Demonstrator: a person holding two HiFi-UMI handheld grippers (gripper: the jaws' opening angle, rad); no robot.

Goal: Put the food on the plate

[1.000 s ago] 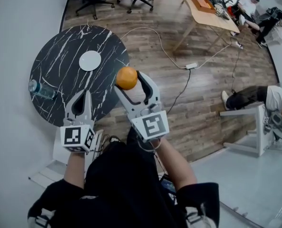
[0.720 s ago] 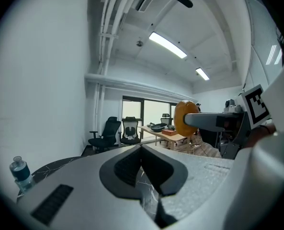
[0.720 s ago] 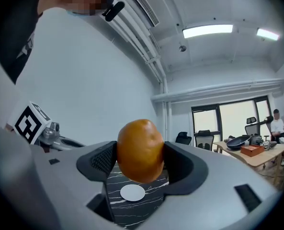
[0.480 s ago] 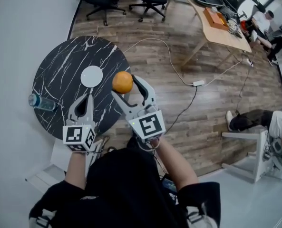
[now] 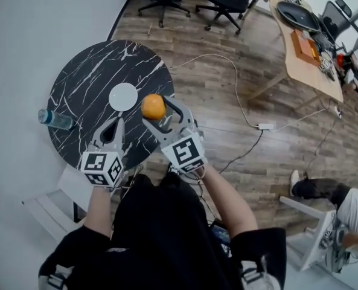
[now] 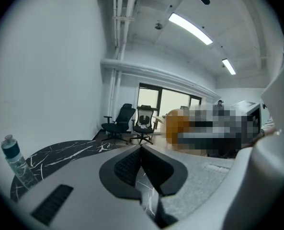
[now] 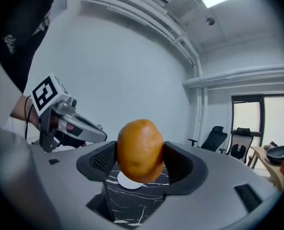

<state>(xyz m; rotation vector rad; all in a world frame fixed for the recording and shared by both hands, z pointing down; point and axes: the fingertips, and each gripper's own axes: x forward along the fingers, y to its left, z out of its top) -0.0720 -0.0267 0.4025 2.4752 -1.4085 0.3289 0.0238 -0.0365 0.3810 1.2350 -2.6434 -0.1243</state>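
Right gripper (image 5: 157, 113) clamps orange food (image 5: 153, 107) mid-frame, right of white plate (image 5: 123, 96); left gripper (image 5: 114, 125) closed, empty.

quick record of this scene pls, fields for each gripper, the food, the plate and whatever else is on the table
right gripper: shut on the food
left gripper: jaws together, nothing between them
food: orange, roundish, held over the table right beside the plate
plate: small, white, bare, on the table
table: round, black with white veins
other: water bottle standing near the table's left edge
task status: food not yet on the plate
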